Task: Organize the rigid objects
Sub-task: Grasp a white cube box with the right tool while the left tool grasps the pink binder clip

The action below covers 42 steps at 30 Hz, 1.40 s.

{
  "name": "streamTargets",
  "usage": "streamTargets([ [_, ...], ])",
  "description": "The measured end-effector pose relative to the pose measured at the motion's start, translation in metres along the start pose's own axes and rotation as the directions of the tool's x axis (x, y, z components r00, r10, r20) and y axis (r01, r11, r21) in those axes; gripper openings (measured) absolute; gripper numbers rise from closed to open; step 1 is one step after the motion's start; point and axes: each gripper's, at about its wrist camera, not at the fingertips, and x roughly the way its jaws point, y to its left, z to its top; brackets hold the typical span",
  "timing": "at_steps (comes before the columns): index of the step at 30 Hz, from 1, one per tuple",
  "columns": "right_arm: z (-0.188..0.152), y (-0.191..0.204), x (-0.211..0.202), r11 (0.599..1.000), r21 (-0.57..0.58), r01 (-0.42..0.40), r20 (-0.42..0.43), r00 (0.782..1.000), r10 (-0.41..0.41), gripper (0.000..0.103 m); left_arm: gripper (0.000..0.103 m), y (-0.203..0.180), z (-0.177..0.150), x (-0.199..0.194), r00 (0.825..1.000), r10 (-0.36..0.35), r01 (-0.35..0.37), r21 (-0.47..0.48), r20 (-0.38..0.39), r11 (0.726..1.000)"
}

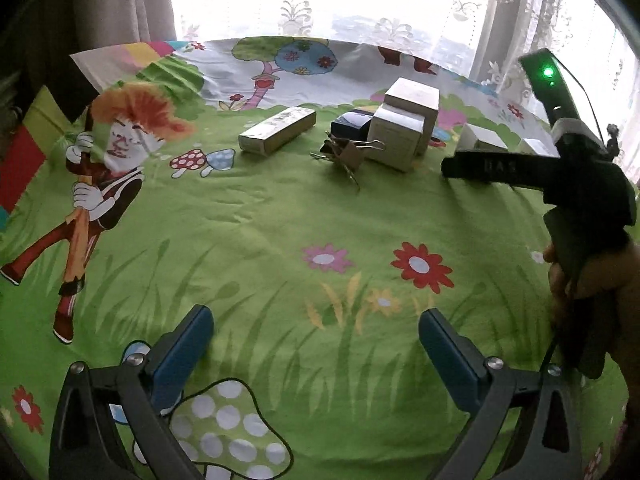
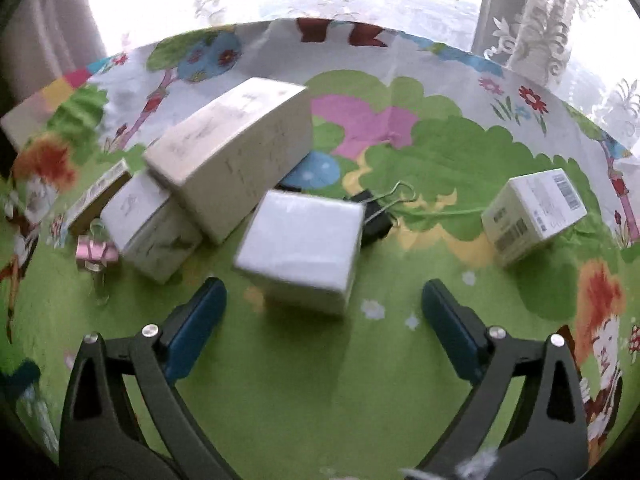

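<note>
My left gripper (image 1: 316, 332) stands open low over the green cartoon cloth (image 1: 280, 232), with nothing between its blue pads (image 1: 188, 344). Far ahead lie a long pale box (image 1: 277, 130), a dark blue box (image 1: 352, 124), metal binder clips (image 1: 346, 152) and stacked white boxes (image 1: 400, 136). My right gripper (image 2: 324, 296) is open too. A white cube box (image 2: 300, 248) sits just ahead, its near corner between the fingertips, untouched by the pads (image 2: 204, 312). Behind it a large white box (image 2: 236, 152) leans on a smaller one (image 2: 152, 224).
A black binder clip (image 2: 372, 216) lies behind the cube, a pink clip (image 2: 98, 254) at the left, a barcode-labelled white box (image 2: 536, 216) at the right. A hand (image 1: 600, 280) holds the right tool's black body (image 1: 580, 184). Lace curtains (image 1: 320, 12) hang beyond the table's far edge.
</note>
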Motion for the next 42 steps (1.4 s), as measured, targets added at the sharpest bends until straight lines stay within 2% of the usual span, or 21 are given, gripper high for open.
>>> streamTargets([
  [1,-0.002,-0.003,-0.004,1.000,0.014,-0.021,0.026,0.999,0.021,0.067,0.103,0.000,0.000,-0.001,1.000,0.000,0.000,0.000,0.000,1.000],
  [2,-0.003,-0.007,-0.010,0.998,0.026,-0.059,0.058,0.997,0.058,0.046,0.103,0.000,0.000,0.000,1.000,0.002,-0.002,0.002,-0.001,1.000],
  [5,-0.021,-0.018,-0.029,0.995,0.004,-0.096,0.051,0.994,0.095,0.045,0.103,-0.003,0.001,0.003,1.000,0.021,-0.020,0.025,-0.013,0.999],
  [8,-0.066,-0.030,-0.060,0.988,-0.085,-0.129,0.043,0.990,0.133,0.046,0.103,-0.004,0.001,0.005,0.999,0.026,-0.025,0.036,-0.019,0.999],
  [11,-0.114,-0.047,-0.097,0.983,-0.148,-0.107,0.055,0.992,0.116,0.045,0.103,-0.005,0.003,0.006,0.999,0.036,-0.036,0.028,-0.022,0.999],
  [14,-0.141,-0.064,-0.118,0.985,-0.152,-0.085,0.055,0.994,0.094,0.045,0.103,-0.007,0.015,0.015,0.998,0.058,-0.058,0.002,-0.030,0.998],
  [17,-0.153,-0.073,-0.126,0.989,-0.128,-0.078,0.051,0.995,0.086,0.045,0.103,-0.012,0.040,0.033,0.996,0.073,-0.074,-0.015,-0.052,0.997],
  [21,-0.145,-0.067,-0.121,0.987,-0.147,-0.063,0.053,0.996,0.071,0.045,0.103,-0.019,0.083,0.068,0.993,0.073,-0.075,-0.011,-0.089,0.997],
  [25,-0.142,-0.065,-0.119,0.988,-0.141,-0.069,0.052,0.996,0.077,0.045,0.103,-0.020,0.104,0.086,0.996,0.062,-0.062,0.005,-0.065,0.998],
  [26,-0.143,-0.067,-0.119,0.988,-0.139,-0.073,0.052,0.995,0.080,0.045,0.096,-0.021,0.102,0.084,0.997,0.062,-0.061,0.011,-0.052,0.998],
  [27,-0.143,-0.067,-0.120,0.988,-0.138,-0.073,0.052,0.995,0.081,0.045,0.067,-0.022,0.095,0.075,0.999,0.043,-0.043,0.036,-0.020,0.998],
  [28,-0.143,-0.067,-0.119,0.987,-0.140,-0.074,0.052,0.995,0.082,0.045,0.045,-0.025,0.086,0.064,1.000,0.022,-0.023,0.065,0.005,0.998],
  [29,-0.143,-0.067,-0.119,0.987,-0.141,-0.074,0.052,0.995,0.082,0.045,0.005,-0.026,0.077,0.055,1.000,0.008,-0.009,0.081,0.008,0.997],
  [30,-0.143,-0.068,-0.119,0.987,-0.140,-0.074,0.052,0.995,0.082,0.045,0.002,-0.024,0.063,0.044,1.000,-0.020,0.019,0.084,0.007,0.996],
  [35,-0.143,-0.066,-0.120,0.987,-0.141,-0.075,0.052,0.995,0.083,0.045,0.002,-0.006,-0.003,-0.005,0.991,-0.128,0.126,0.051,0.038,0.991],
  [38,-0.143,-0.065,-0.120,0.987,-0.144,-0.070,0.052,0.996,0.079,0.045,0.002,0.003,-0.022,-0.020,0.983,-0.177,0.176,0.026,0.039,0.984],
  [42,-0.143,-0.065,-0.120,0.987,-0.147,-0.072,0.052,0.995,0.080,0.045,0.004,0.009,-0.026,-0.024,0.973,-0.230,0.230,0.028,0.025,0.973],
])
